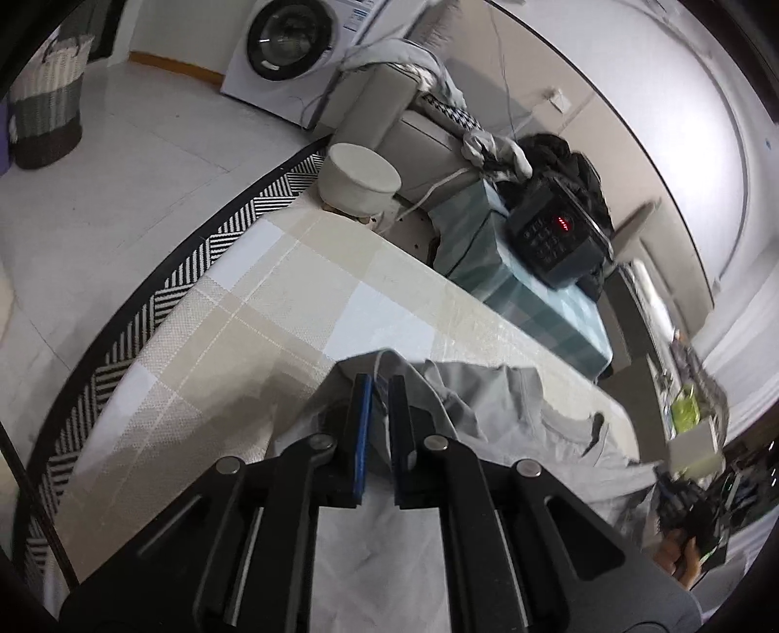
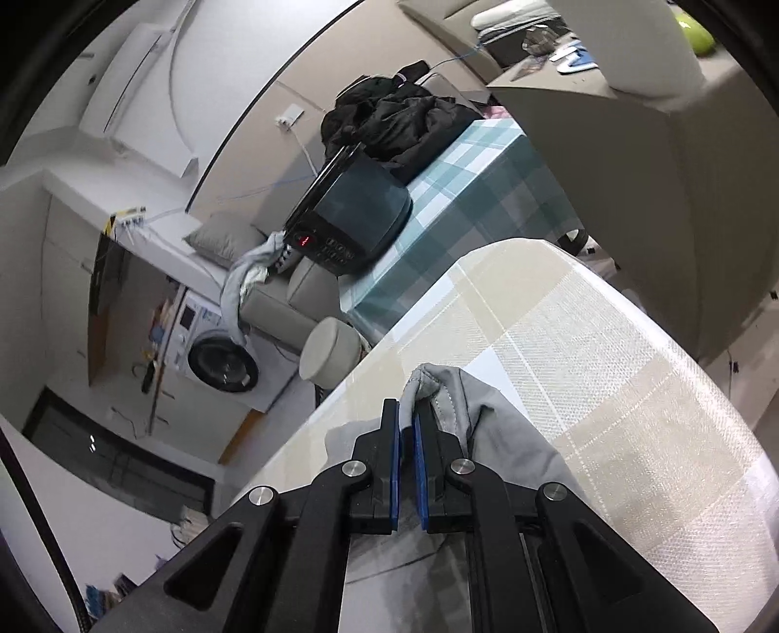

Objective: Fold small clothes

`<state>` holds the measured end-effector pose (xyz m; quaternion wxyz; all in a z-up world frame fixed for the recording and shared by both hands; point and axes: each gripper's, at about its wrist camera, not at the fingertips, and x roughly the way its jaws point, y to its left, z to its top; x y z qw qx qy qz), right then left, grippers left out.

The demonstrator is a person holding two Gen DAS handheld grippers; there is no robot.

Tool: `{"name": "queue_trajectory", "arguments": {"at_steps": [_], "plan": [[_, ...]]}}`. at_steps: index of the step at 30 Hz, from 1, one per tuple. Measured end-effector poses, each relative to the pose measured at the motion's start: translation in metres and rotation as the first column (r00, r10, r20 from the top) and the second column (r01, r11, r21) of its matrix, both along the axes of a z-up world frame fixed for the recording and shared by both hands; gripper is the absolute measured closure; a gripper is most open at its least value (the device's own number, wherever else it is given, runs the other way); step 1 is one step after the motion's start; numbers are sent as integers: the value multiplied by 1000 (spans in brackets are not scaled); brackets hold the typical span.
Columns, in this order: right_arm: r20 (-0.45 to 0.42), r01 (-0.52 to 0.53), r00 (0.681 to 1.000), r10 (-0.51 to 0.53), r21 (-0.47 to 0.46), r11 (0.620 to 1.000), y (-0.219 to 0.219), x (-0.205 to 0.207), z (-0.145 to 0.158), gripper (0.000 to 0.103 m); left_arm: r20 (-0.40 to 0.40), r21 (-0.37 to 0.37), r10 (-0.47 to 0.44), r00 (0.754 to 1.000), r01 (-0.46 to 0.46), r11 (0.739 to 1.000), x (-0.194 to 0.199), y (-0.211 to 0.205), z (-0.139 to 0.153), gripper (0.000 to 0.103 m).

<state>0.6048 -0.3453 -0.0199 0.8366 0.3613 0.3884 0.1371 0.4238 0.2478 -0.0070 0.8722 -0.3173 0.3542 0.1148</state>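
A small grey garment (image 1: 491,414) lies on the table with the beige and white checked cloth (image 1: 243,311). My left gripper (image 1: 381,382) is shut on an edge of this garment, and the fabric drapes to the right of its fingers. In the right wrist view the same grey garment (image 2: 491,428) hangs beside my right gripper (image 2: 408,409), which is shut on a hemmed edge of it a little above the checked tablecloth (image 2: 608,370). Part of the cloth under both grippers is hidden.
A second table with a teal checked cloth (image 1: 550,311) stands behind, with a black device (image 1: 555,233) and dark clothes (image 2: 389,121) on it. A round white stool (image 1: 360,177), a beige sofa (image 1: 389,112), a washing machine (image 1: 287,44) and a woven basket (image 1: 46,107) stand farther off.
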Motion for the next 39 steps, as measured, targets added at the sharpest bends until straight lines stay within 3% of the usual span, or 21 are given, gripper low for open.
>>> {"name": "queue_trajectory", "arguments": {"at_steps": [4, 8, 10, 15, 18, 20, 23, 26, 28, 30, 32, 34, 39], "plan": [[14, -15, 1000, 16, -3, 1000, -2, -1, 9, 97, -58, 38, -84, 995, 87, 995, 4, -12, 7, 99], [36, -34, 999, 34, -3, 999, -1, -4, 17, 97, -113, 69, -185, 976, 194, 979, 4, -26, 11, 90], [36, -37, 999, 37, 9, 999, -3, -7, 18, 97, -139, 99, -252, 958, 266, 959, 4, -38, 11, 88], [25, -55, 998, 54, 25, 998, -2, -6, 17, 97, -276, 208, -386, 881, 446, 870, 10, -84, -1, 85], [23, -50, 999, 50, 24, 998, -3, -7, 18, 97, -347, 263, -378, 858, 476, 839, 14, -98, -11, 84], [17, -53, 998, 53, 29, 998, -4, -7, 17, 97, -375, 288, -357, 855, 474, 832, 14, -100, -15, 83], [9, -54, 999, 54, 29, 998, -3, -7, 17, 97, -367, 302, -307, 878, 425, 853, 15, -90, -18, 83], [9, -56, 998, 56, 25, 998, -2, -8, 17, 97, -338, 289, -221, 915, 324, 901, 17, -66, -20, 83], [6, -65, 998, 65, 25, 998, 0, -8, 17, 97, -284, 257, -139, 949, 215, 942, 15, -48, -20, 83], [6, -65, 998, 65, 16, 998, 1, -7, 18, 97, -202, 202, -111, 973, 153, 967, 11, -38, -15, 83], [2, -67, 998, 67, 14, 998, 1, -7, 17, 97, -127, 167, -133, 983, 154, 974, 8, -36, -8, 83], [0, -68, 998, 69, 14, 998, 0, -7, 16, 97, -81, 178, -150, 985, 163, 971, 8, -40, 0, 83], [-25, -75, 997, 74, -11, 997, 3, -4, 12, 97, -91, 211, -173, 981, 189, 959, 10, -47, 1, 83]]}}
